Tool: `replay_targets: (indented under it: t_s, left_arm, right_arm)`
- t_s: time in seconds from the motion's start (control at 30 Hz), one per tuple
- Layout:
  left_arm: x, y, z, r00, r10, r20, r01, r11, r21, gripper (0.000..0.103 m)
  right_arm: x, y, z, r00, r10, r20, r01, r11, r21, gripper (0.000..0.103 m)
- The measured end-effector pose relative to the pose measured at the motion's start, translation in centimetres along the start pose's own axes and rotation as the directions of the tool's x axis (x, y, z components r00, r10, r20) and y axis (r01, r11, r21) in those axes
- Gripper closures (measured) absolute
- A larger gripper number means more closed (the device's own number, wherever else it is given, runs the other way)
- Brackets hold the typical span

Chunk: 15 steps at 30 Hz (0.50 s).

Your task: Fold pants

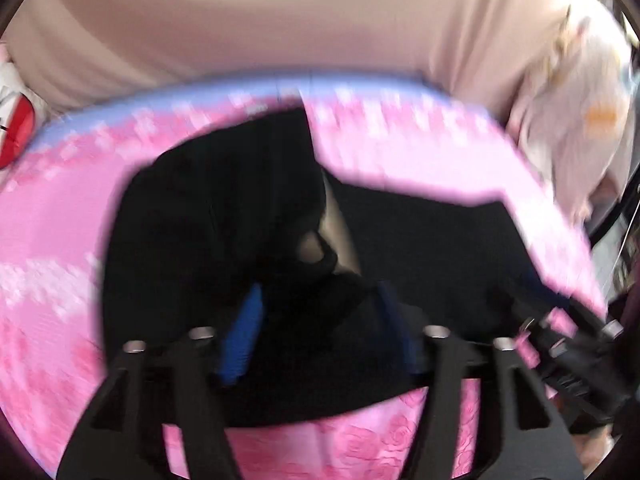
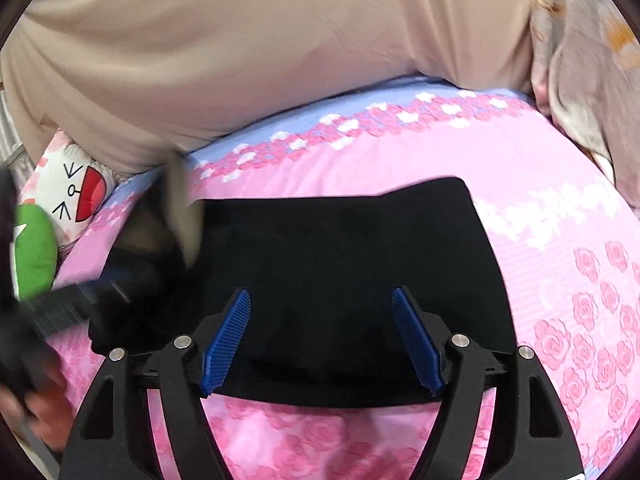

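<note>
Black pants (image 2: 340, 256) lie folded on a pink rose-print bedsheet (image 2: 560, 240). My right gripper (image 2: 322, 340) hangs over their near edge, its blue pads (image 2: 226, 344) wide apart with only flat cloth below: open. The left wrist view is blurred. There the pants (image 1: 200, 220) bunch up at one end, showing a pale inner lining (image 1: 332, 228). My left gripper (image 1: 320, 332) stands over that heap with jaws apart; its pads do not seem to press the cloth. From the right wrist view the left gripper (image 2: 80, 300) is a blur at the pants' left end.
A beige cover (image 2: 280, 40) rises behind the sheet. A white plush toy with a red mouth (image 2: 76, 192) and a green plush (image 2: 34, 252) sit at the far left. A pale patterned quilt (image 2: 592, 80) is heaped at the right. A person's hand (image 2: 44, 404) holds the left gripper.
</note>
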<state>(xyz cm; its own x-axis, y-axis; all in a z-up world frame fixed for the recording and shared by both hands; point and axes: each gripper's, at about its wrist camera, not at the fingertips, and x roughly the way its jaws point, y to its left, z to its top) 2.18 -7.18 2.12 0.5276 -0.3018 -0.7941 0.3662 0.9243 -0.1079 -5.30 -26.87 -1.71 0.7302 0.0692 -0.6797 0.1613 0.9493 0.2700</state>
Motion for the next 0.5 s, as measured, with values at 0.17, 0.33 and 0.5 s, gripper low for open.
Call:
replay_targets:
  t_s: [0.17, 0.33, 0.5]
  left_arm:
    - [-3.7, -0.4, -1.8, 0.989, 0.099, 0.109, -0.105, 0.993, 0.05, 0.014]
    - [-8.8, 6.6, -1.8, 0.944, 0.264, 0.195, -0.252, 0.964, -0.085, 0.01]
    - [-9.8, 12.8, -3.4, 0.916, 0.372, 0.148, -0.336, 0.916, -0.221, 0.01]
  right_arm:
    - [-0.4, -0.7, 0.1, 0.999, 0.035, -0.024, -0.034, 0.999, 0.014, 0.031]
    - [0.2, 3.1, 1.9, 0.973, 0.228, -0.038, -0.228, 0.973, -0.016, 0.024]
    - [5.6, 8.9, 2.2, 0.93, 0.325, -0.173, -0.338, 0.94, -0.051, 0.022]
